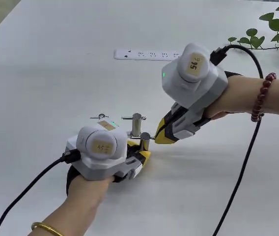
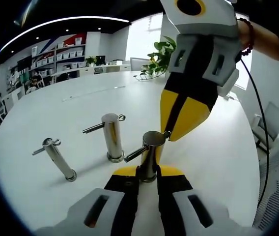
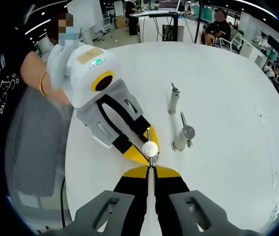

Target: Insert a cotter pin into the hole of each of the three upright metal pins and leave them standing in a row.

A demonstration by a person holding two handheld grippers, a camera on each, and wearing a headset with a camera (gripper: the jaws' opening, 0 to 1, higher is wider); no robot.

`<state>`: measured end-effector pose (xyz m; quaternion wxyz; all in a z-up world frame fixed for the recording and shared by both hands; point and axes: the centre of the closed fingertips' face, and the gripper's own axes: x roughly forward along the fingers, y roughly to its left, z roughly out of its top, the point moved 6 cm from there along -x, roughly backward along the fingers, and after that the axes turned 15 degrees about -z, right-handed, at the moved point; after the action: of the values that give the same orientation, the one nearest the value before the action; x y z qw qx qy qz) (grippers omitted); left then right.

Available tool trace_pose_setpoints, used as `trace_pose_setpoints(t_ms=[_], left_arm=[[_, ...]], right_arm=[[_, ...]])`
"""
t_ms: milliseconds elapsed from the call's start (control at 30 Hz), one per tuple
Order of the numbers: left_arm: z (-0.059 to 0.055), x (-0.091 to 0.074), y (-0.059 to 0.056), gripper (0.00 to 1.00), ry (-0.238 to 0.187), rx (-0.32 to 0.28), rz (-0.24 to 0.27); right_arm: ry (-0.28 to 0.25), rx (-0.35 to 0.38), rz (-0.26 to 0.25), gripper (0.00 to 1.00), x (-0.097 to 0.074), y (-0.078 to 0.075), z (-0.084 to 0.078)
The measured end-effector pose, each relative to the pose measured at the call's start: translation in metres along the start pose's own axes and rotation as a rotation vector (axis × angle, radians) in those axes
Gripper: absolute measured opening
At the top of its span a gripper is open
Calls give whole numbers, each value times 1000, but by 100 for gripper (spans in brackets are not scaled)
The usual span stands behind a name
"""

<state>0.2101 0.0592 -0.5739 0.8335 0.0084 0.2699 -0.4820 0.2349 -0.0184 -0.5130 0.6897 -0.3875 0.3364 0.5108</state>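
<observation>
Though not yet let go, looks like the last of the three insertions: has the cotter pin (image 2: pixel 133 154) already through the hole of the nearest metal pin (image 2: pixel 153 145), with the stem poking out one side. Leaves the middle pin (image 2: pixel 112 137) and the far pin (image 2: pixel 58 160) standing just beyond on the white bench (image 1: pixel 56 64), each with its own cotter pin through. Calls next for a short push to seat the loop against the shaft, then a gentle release so as not to tip anything. Grips the nearest metal pin low at its foot with the left tongs (image 2: pixel 148 172), clamped tight. Pinches the loop end of the cotter pin with the right tongs (image 3: pixel 150 169), tips together, close against the shaft near its top
</observation>
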Motion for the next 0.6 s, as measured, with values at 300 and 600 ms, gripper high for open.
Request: trace_pose_setpoints(t_ms=[300,600], left_arm=[[0,0,-1,11,1,3,-2],[0,0,-1,11,5,-6,-6]], right_arm=[[-4,9,2,0,2,2,2],[-10,9,1,0,3,4,2]])
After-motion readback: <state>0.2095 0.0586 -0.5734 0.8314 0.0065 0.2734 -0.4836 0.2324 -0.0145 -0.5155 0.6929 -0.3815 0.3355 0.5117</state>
